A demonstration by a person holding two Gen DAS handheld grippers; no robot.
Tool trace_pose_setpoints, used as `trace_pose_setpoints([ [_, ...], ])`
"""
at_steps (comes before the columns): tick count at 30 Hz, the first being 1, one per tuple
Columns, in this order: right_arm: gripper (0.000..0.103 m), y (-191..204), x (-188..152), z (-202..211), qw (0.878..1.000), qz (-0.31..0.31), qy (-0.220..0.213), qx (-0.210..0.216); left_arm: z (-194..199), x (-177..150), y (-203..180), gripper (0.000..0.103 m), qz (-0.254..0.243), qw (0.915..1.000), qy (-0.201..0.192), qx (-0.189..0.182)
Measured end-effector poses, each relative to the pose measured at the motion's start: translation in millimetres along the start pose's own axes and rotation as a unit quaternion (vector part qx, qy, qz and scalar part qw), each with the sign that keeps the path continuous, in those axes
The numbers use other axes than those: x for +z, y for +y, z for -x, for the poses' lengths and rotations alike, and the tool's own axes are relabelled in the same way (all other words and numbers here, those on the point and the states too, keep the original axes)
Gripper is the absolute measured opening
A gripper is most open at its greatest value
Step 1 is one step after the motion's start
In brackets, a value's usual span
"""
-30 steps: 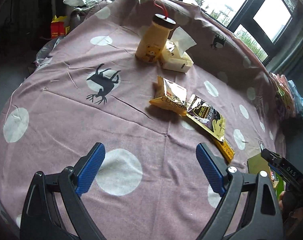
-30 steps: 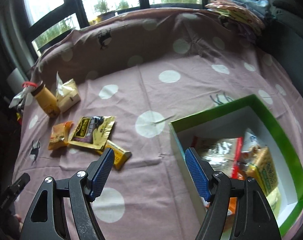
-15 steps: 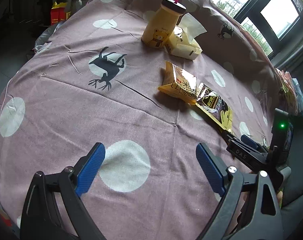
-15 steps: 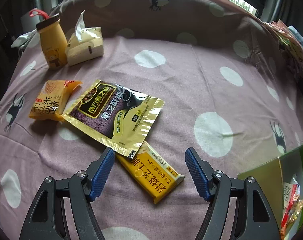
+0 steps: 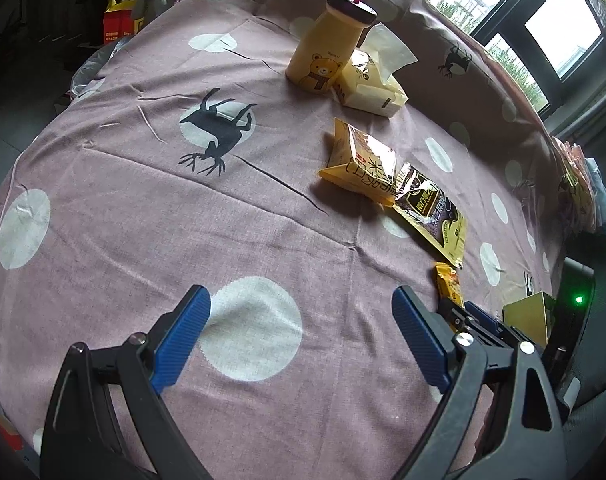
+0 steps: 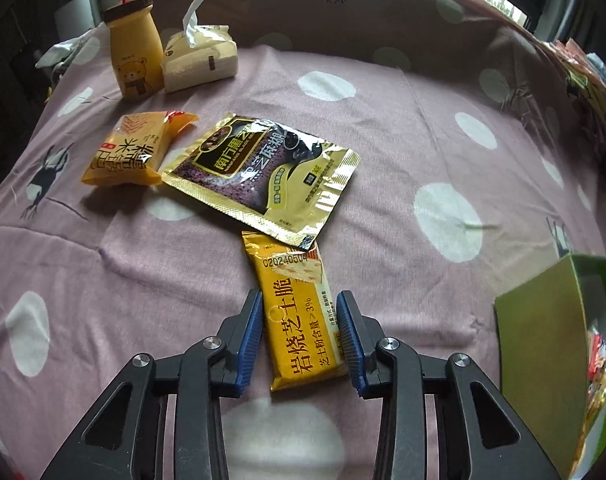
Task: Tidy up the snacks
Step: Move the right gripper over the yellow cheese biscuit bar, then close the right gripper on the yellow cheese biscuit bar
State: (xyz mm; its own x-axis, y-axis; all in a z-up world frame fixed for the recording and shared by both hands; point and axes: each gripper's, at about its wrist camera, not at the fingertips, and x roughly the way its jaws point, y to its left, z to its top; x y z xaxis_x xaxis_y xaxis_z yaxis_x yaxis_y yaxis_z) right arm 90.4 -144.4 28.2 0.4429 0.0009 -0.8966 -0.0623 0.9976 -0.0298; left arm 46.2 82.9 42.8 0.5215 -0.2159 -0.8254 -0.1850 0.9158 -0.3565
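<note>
Two tools were at work over the spotted cloth [image 6: 383,128] on the surface. Our right tool [image 6: 299,334] pointed steeply down with its jaws closing around the near end of the yellow cracker packet [image 6: 299,312]. The packet lay flat between the blue pads [image 6: 251,336]; the right pad seemed to touch its edge while a sliver of gap showed at the left, so we judged the grip not yet firm. The packet's far end was tucked just under the corner of the dark sesame pouch [image 6: 263,176], and the orange snack bag [image 6: 127,152] lay just beside that pouch on its left. Farther off stood the bear bottle [image 6: 135,56], touching the tissue pack [image 6: 201,58]. At the right edge sat the green box [image 6: 543,344], already holding some wrapped snacks.

Our left tool [image 5: 299,340] hung released above bare cloth, with nothing between its jaws, well apart from the snacks.

We judged the step in hand to be the pickup of the cracker packet. The next move called for finishing the squeeze, then drawing the packet out from under the pouch corner as we lifted, so the pouch was not dragged along, and carrying it right to the open box.
</note>
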Motion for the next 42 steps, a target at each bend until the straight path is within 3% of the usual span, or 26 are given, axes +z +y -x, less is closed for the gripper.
trace_pose_setpoints([
  [5, 0.038, 12, -11, 7, 0.996, -0.029, 0.035, 0.077, -1, -1, 0, 0.092, -0.006, 0.9998, 0.001, 0.017],
  [9, 0.039, 23, -15, 6, 0.994, -0.036, 0.055, 0.092, -3, -1, 0, 0.092, -0.008, 0.9997, 0.004, 0.023],
  [14, 0.040, 14, -11, 13, 0.985, -0.066, 0.049, 0.152, -5, -3, -6, 0.092, -0.022, 0.9993, 0.008, 0.028],
  [18, 0.052, -1, -8, 23, 0.984, -0.092, 0.019, 0.153, -7, -6, -13, 0.092, -0.032, 0.9993, 0.011, 0.017],
  [23, 0.052, -16, -7, 17, 0.973, -0.138, 0.022, 0.181, -11, -13, -28, 0.086, -0.051, 0.9985, 0.017, -0.009],
  [31, 0.050, -18, -8, 13, 0.965, -0.153, 0.019, 0.211, -27, -26, -53, 0.077, -0.070, 0.9955, 0.051, -0.041],
  [38, 0.038, -17, -8, 4, 0.964, -0.155, 0.031, 0.212, -34, -35, -68, 0.048, -0.088, 0.9929, 0.054, -0.059],
  [42, 0.035, -13, -9, -2, 0.965, -0.151, 0.041, 0.212, -40, -36, -70, 0.030, -0.083, 0.9900, 0.067, -0.093],
])
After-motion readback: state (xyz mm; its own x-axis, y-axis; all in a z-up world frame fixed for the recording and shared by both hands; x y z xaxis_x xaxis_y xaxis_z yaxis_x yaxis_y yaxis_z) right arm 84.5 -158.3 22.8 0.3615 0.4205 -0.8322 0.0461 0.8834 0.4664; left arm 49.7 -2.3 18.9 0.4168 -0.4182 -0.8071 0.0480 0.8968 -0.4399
